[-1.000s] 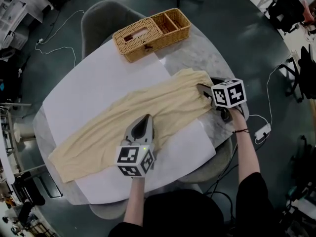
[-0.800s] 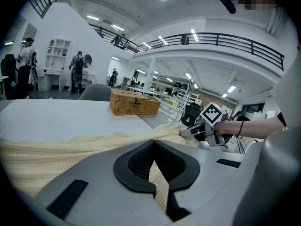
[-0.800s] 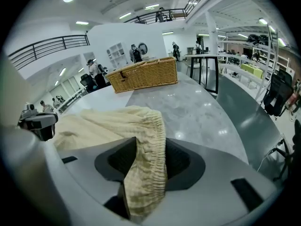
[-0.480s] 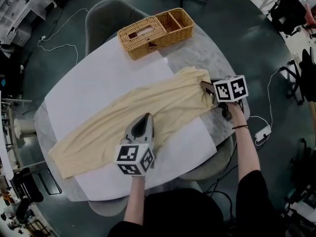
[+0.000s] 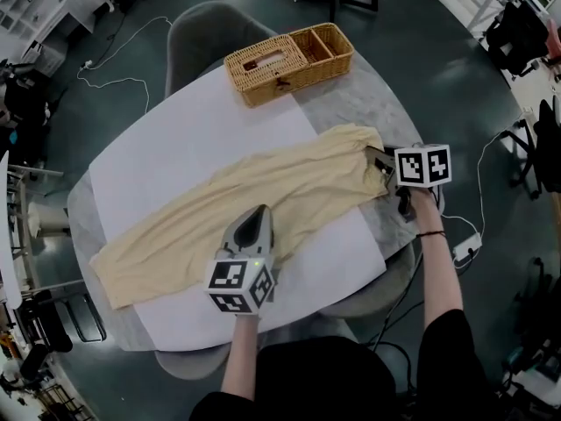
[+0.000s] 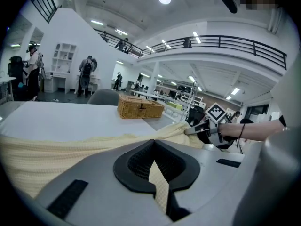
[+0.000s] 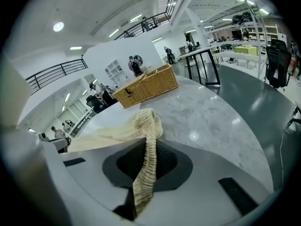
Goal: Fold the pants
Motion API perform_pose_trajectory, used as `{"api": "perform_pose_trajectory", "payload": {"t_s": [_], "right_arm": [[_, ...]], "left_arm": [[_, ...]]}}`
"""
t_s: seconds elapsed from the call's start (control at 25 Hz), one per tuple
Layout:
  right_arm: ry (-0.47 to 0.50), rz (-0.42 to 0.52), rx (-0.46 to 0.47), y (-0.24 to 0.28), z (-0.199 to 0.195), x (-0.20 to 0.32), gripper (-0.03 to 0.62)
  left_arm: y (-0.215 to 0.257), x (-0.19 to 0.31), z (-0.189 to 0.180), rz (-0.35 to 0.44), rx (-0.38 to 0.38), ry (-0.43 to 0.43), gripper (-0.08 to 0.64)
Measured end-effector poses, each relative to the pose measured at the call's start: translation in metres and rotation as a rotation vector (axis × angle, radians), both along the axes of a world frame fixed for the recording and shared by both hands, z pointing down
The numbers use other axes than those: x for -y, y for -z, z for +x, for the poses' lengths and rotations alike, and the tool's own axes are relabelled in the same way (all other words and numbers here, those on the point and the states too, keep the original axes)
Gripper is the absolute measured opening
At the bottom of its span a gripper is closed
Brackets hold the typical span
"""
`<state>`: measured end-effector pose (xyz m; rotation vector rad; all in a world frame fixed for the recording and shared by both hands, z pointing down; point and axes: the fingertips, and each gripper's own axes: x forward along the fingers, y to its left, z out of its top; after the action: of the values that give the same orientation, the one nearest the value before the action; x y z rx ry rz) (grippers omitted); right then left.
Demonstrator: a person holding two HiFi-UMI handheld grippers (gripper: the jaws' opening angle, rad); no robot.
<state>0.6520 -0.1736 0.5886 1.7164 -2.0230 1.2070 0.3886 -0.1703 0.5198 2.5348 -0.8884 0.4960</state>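
The left claw (image 6: 159, 180) is clamped on a thin fold of the pants (image 5: 263, 189). Only a cream sliver shows between its jaws, and in the head view its own body covers the pinch. The right claw (image 7: 141, 187) has just been closing and now nips the gathered waistband, which runs up out of its jaws and flops over just ahead. In the head view its marker cube hides most of it. Beyond both claws the cloth lies stretched across a white sheet (image 5: 197, 130) on the marble table (image 5: 359, 103). Further off stands a wicker basket (image 5: 289, 55), its contents hard to make out. A grey chair (image 5: 202, 29) is partly cut off by the table's far edge.
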Motion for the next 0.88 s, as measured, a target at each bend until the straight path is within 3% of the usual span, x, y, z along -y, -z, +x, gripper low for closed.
{"api": "perform_pose_trajectory", "payload": {"t_s": [0.56, 0.88], "right_arm": [[-0.003, 0.056, 0.192, 0.074, -0.039, -0.013, 0.035], [0.045, 0.098, 0.201, 0.116, -0.08, -0.019, 0.035]], "left_arm": [[0.041, -0.028, -0.037, 0.075, -0.008, 0.055, 0.014], [0.062, -0.048, -0.082, 0.119, -0.001, 0.143, 0.014]]}}
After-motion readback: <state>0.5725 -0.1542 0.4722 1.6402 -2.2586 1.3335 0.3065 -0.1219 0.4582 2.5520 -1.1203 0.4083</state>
